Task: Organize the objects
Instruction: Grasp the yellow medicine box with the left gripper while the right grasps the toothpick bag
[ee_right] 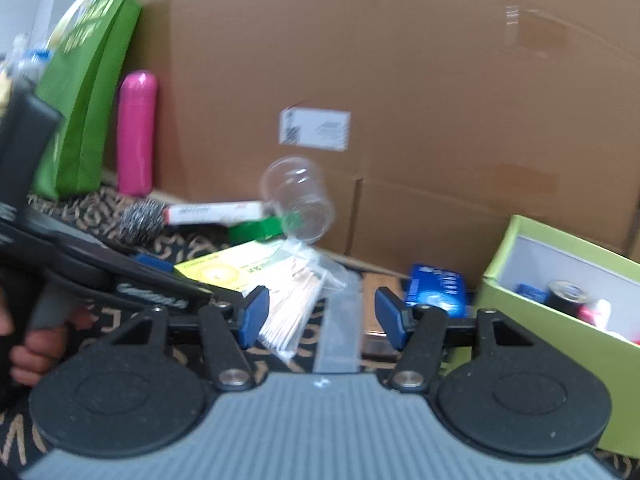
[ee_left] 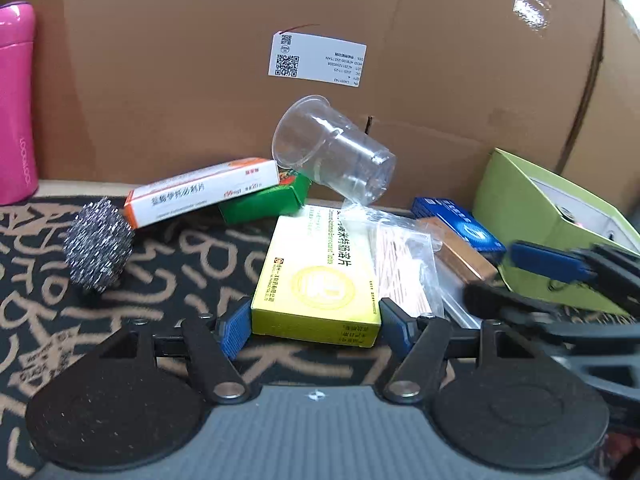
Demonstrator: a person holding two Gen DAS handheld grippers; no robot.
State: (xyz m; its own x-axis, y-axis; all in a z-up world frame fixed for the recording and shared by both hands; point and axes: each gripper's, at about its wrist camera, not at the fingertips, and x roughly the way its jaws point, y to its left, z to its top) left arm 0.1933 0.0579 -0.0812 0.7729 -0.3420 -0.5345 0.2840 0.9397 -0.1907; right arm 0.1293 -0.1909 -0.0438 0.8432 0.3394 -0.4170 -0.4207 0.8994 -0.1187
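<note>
A yellow medicine box (ee_left: 316, 276) lies flat on the patterned mat (ee_left: 180, 272). My left gripper (ee_left: 314, 328) has its blue pads against the box's two sides, shut on it. In the right wrist view a clear bag of thin white sticks (ee_right: 290, 312) lies between the pads of my right gripper (ee_right: 323, 315). That gripper stands open, since its right pad is clear of the bag. Blurred at the right of the left wrist view, the right gripper (ee_left: 520, 280) reaches in over the bag (ee_left: 404, 268). A hand (ee_right: 32, 344) holds the left gripper's handle.
A tipped clear cup (ee_left: 332, 150) leans on a green box (ee_left: 264, 204) beside a white-orange carton (ee_left: 200, 196) and a steel scourer (ee_left: 98, 246). A blue box (ee_left: 460, 224) and copper box (ee_left: 460, 258) lie right. Behind stand an open lime box (ee_right: 532, 300), pink bottle (ee_left: 16, 104) and cardboard wall (ee_left: 440, 60).
</note>
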